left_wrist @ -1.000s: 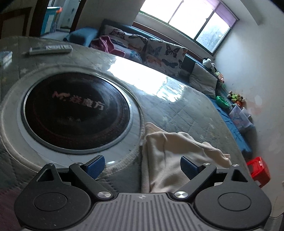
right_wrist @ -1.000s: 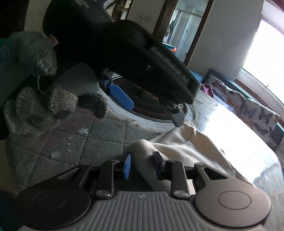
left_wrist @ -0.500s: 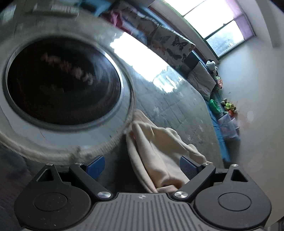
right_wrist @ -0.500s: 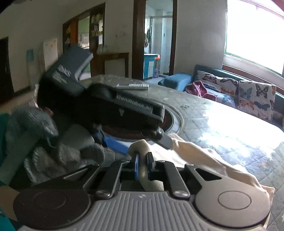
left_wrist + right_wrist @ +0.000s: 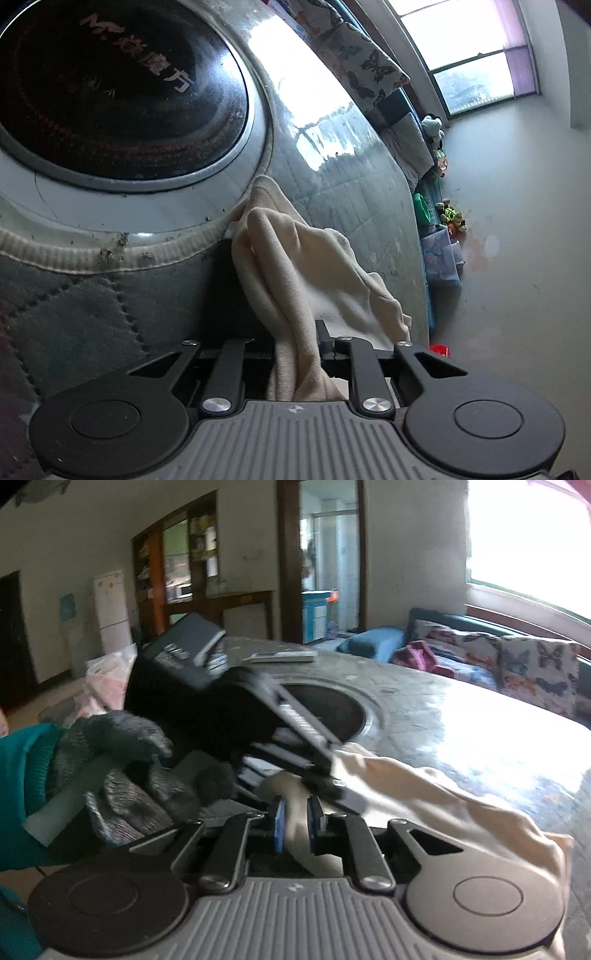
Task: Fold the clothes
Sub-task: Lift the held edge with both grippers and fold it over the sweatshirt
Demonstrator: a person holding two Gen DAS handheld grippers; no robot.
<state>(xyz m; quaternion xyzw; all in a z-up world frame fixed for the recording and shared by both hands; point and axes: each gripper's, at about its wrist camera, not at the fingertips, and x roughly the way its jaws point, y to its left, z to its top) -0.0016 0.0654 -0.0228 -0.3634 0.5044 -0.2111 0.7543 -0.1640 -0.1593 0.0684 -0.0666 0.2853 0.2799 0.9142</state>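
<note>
A cream cloth (image 5: 295, 258) lies bunched on the quilted table cover, just right of the round black hotplate. My left gripper (image 5: 297, 347) is shut on the cloth's near edge; the fabric bulges up between its jaws. In the right wrist view the same cloth (image 5: 424, 794) drapes toward the right. My right gripper (image 5: 297, 825) is shut on a fold of it between blue pads. The left gripper (image 5: 325, 779), held by a grey-gloved hand (image 5: 122, 775), sits just above and to the left, pinching the cloth close by.
A round black hotplate (image 5: 110, 85) with a pale raised rim is set into the table (image 5: 351, 192). A remote (image 5: 280, 658) lies at the table's far side. A sofa with butterfly cushions (image 5: 517, 664) runs under the window. Toys and boxes (image 5: 443, 236) line the right wall.
My left gripper has dropped toward the cloth and closed on its near edge; it was open before. My right gripper keeps its hold and has lifted the cloth edge.
</note>
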